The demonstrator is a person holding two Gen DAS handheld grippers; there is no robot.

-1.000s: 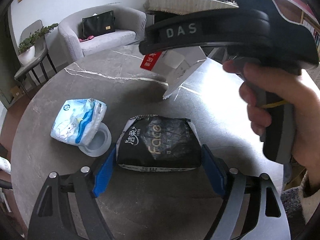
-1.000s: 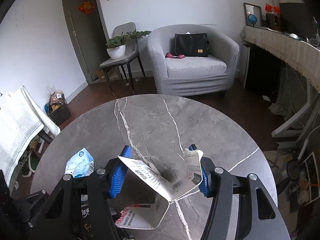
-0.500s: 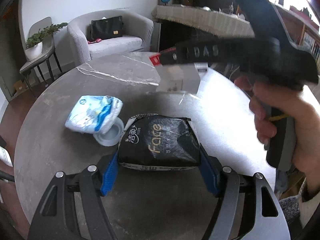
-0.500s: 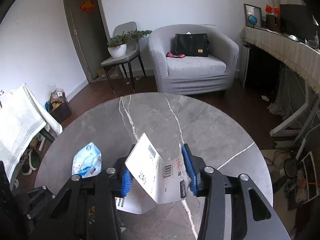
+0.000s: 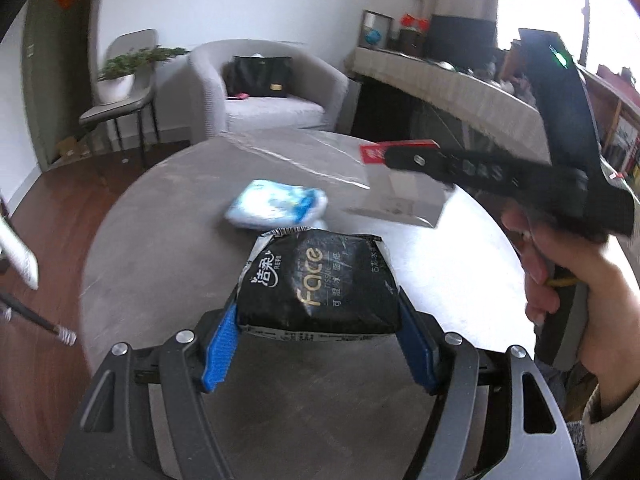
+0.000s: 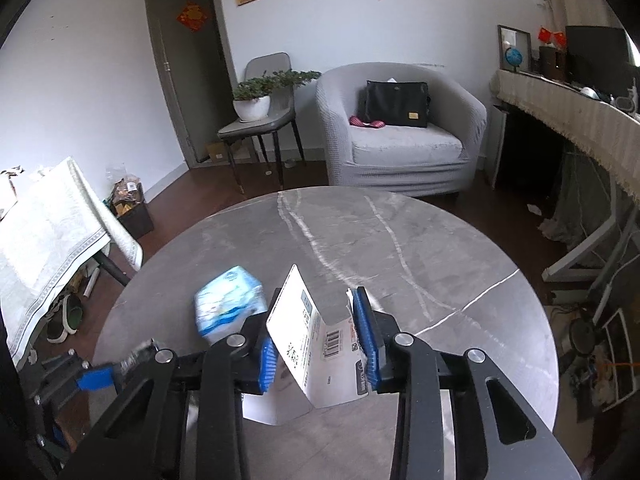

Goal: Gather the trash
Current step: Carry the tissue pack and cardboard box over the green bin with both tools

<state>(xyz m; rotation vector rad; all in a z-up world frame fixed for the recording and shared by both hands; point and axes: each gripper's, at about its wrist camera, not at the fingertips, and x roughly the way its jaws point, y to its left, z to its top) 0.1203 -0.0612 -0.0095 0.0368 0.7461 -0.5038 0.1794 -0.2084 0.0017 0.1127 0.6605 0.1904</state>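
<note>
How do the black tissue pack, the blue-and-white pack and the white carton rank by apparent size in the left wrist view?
1. black tissue pack, though it sits nearest the camera.
2-3. white carton and blue-and-white pack look alike; both are blurred, so no ranking.

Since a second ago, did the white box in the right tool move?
Yes. The white box has come up off the grey table in the right tool; its folded flap, which lay low against the tabletop before, now stands higher.
</note>
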